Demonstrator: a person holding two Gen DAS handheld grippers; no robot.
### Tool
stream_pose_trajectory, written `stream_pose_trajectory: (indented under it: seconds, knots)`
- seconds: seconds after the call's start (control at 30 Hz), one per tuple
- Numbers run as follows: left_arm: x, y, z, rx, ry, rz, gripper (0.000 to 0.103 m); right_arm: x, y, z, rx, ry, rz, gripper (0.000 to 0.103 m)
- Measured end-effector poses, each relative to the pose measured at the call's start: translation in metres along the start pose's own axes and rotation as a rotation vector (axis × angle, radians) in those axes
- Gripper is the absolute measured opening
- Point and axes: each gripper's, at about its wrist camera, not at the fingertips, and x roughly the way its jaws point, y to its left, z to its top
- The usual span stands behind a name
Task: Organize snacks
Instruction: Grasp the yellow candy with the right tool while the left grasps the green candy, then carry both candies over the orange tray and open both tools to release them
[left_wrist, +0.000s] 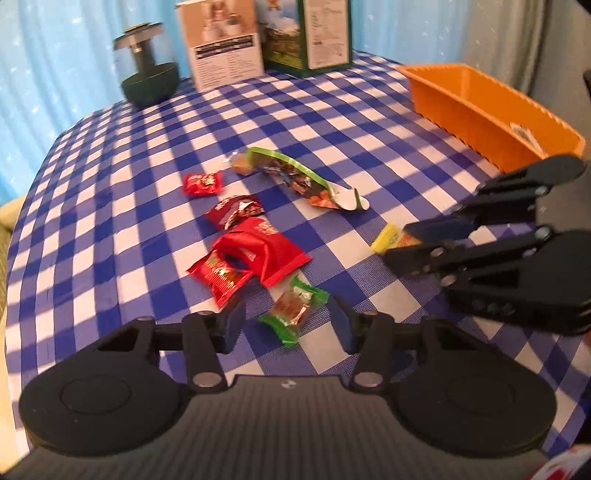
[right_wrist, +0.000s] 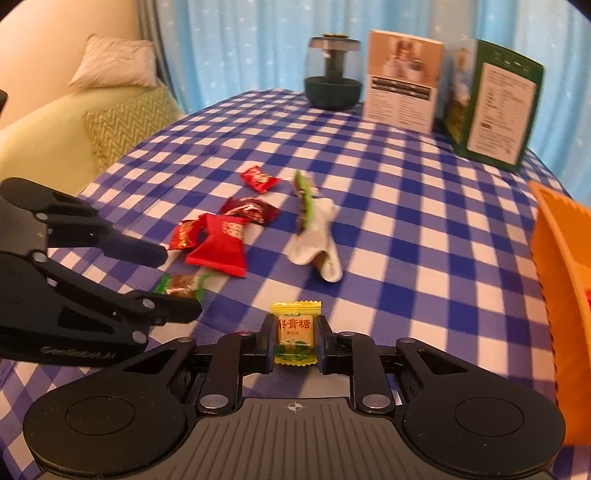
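Several wrapped snacks lie on the blue checked tablecloth (left_wrist: 332, 122). A green-wrapped candy (left_wrist: 291, 314) sits between the fingers of my left gripper (left_wrist: 287, 326), which stands open around it with gaps on both sides. My right gripper (right_wrist: 295, 328) is shut on a yellow candy (right_wrist: 295, 332) that rests on the cloth. The left wrist view shows the same yellow candy (left_wrist: 386, 238) pinched in the right gripper (left_wrist: 410, 242). Red candies (left_wrist: 243, 258) and a long green packet (left_wrist: 295, 173) lie further back. An orange tray (left_wrist: 480, 107) stands at the right.
A dark green jar (left_wrist: 147, 70) and two upright boxes (left_wrist: 225, 44) stand at the table's far edge before a blue curtain. The right wrist view shows a sofa with cushions (right_wrist: 110, 110) beyond the left edge and the orange tray (right_wrist: 554, 258) close on the right.
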Motion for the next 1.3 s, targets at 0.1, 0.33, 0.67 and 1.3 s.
stream_pose_trajectory:
  seconds: [0.1, 0.33, 0.67, 1.3]
  knots:
    - [0.008, 0.000, 0.003, 0.016, 0.025, -0.007, 0.035, -0.008, -0.008, -0.004, 0.038, 0.004, -0.012, 0.021]
    - [0.003, -0.007, 0.003, -0.057, 0.057, 0.017, 0.019, -0.019, -0.019, -0.014, 0.104, 0.012, -0.032, 0.021]
    - [-0.040, -0.038, 0.009, -0.223, 0.008, 0.049, 0.019, -0.075, -0.029, -0.019, 0.179, -0.044, -0.063, 0.021]
    - [-0.122, -0.112, 0.021, -0.275, -0.076, 0.018, 0.019, -0.187, -0.053, -0.041, 0.290, -0.144, -0.141, 0.021]
